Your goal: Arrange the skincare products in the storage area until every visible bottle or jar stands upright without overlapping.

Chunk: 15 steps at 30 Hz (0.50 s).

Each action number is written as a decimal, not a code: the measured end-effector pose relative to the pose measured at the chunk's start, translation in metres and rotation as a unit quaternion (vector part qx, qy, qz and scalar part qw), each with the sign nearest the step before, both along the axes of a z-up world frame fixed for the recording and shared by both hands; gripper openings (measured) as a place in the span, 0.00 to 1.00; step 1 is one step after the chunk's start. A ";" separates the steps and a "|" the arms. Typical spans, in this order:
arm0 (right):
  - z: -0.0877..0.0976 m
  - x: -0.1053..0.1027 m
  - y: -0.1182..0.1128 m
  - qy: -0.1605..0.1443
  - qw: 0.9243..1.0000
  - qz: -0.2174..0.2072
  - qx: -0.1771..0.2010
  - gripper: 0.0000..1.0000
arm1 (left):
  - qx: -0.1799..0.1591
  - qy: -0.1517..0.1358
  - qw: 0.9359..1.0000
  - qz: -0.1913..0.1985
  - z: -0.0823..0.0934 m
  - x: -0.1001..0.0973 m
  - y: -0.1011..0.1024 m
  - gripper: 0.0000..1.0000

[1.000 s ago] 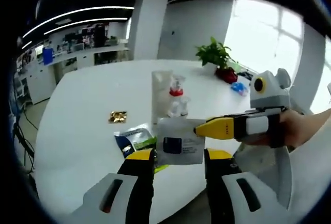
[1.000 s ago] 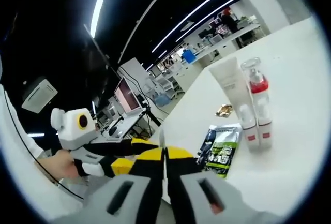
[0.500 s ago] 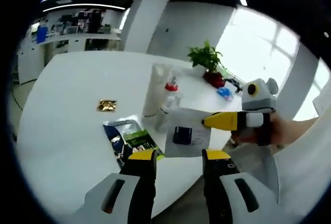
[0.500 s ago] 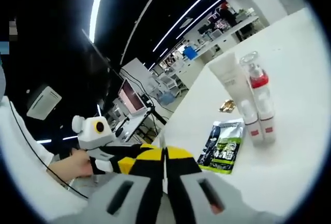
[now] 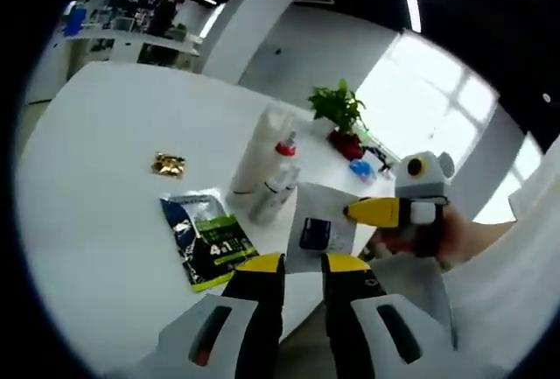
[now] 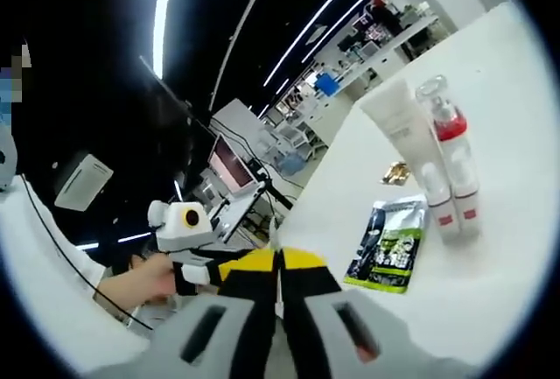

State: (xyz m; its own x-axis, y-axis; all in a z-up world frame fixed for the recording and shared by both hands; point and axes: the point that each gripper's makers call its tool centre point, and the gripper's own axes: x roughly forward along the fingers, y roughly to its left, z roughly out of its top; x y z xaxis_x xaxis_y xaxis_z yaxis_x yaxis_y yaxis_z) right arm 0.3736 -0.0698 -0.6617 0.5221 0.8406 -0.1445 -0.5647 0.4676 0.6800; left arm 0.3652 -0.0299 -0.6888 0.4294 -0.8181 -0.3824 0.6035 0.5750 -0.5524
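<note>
Right gripper (image 6: 280, 261): its two yellow and black jaws are pressed together on the thin edge of a white packet. In the left gripper view the right gripper (image 5: 372, 211) comes in from 3 o'clock with a person's hand (image 5: 455, 235) around it.
White packet (image 5: 322, 230): a flat white sachet with a dark square label. It hangs in the air from the right gripper, just past the edge of the table, at about 12 o'clock from the left jaws.
Left gripper (image 5: 302, 270): its jaws sit at 6 o'clock, close together with a narrow gap, and nothing is between them. In the right gripper view the left gripper (image 6: 223, 267) shows at 8 o'clock, held by a hand (image 6: 140, 278).
Green packet (image 5: 206, 239): a flat packet, blue and green, lying on the table at 10 o'clock from the left jaws. In the right gripper view the green packet (image 6: 391, 243) lies at 2 o'clock.
White tube (image 5: 255, 147): stands up on its cap, just behind the green packet.
Red pump bottle (image 5: 278, 173): a clear bottle with a red collar, standing right beside the white tube, so close they look like they touch.
Gold wrapper (image 5: 167, 164): a small shiny thing lying apart, at 9 o'clock from the tube.
Table (image 5: 96, 151): big, white and round.
Plant (image 5: 337, 108): green leaves in a red pot at the far side of the table.
</note>
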 end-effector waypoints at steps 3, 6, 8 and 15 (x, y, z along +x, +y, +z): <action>-0.004 0.003 0.000 0.001 1.000 -0.002 -0.011 0.01 | -0.002 0.009 1.000 0.008 -0.004 0.001 0.002 0.06; -0.010 0.007 0.002 0.000 1.000 -0.004 -0.031 0.01 | -0.004 0.019 1.000 0.016 -0.008 0.001 0.005 0.01; -0.014 0.009 0.005 -0.001 0.999 -0.003 -0.044 0.01 | -0.005 0.029 0.999 0.020 -0.011 0.001 0.007 0.00; -0.030 0.017 0.020 -0.009 0.996 0.010 -0.090 0.01 | -0.018 0.083 0.995 0.056 -0.025 0.005 0.021 0.00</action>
State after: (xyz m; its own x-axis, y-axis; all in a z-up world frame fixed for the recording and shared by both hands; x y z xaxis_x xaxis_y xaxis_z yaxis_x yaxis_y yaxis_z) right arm 0.3910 -0.0494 -0.6912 0.5094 0.8119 -0.2853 -0.5862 0.5701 0.5756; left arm 0.3697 -0.0088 -0.7138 0.4523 -0.7831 -0.4268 0.4353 0.6115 -0.6608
